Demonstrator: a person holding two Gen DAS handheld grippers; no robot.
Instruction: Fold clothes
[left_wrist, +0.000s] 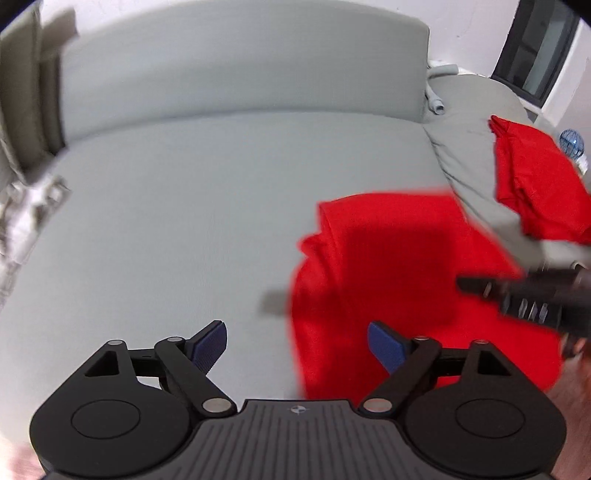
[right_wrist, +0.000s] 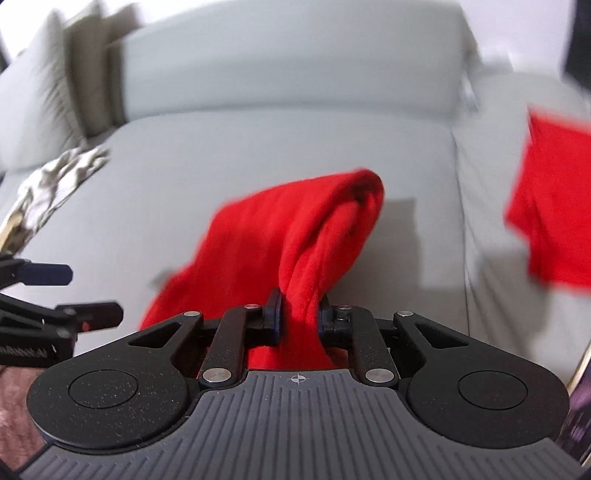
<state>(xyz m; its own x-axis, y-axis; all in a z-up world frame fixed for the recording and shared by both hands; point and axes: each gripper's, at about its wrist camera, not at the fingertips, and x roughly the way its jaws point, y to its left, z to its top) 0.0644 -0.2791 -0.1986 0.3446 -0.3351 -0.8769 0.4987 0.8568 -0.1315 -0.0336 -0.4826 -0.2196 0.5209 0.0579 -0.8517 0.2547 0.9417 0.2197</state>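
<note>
Clamped on a bunched fold of the red garment (right_wrist: 295, 236), the right gripper (right_wrist: 298, 317) has its two pads pressed against the cloth from either side, and the fabric rises ahead of it in a humped ridge before falling away to its left onto the grey sofa seat (right_wrist: 184, 162). Off to its left, the left gripper (left_wrist: 297, 341) holds nothing, its blue-padded fingers (left_wrist: 210, 343) spread wide above the seat, with the garment's near edge lying just under and ahead of its right finger. Further right of both grippers, a second red cloth (left_wrist: 535, 184) is draped over the sofa arm (left_wrist: 469, 129). Far to the left, a crumpled pale patterned cloth (right_wrist: 55, 184) lies by the cushions (right_wrist: 48, 85). Both views are blurred.
</note>
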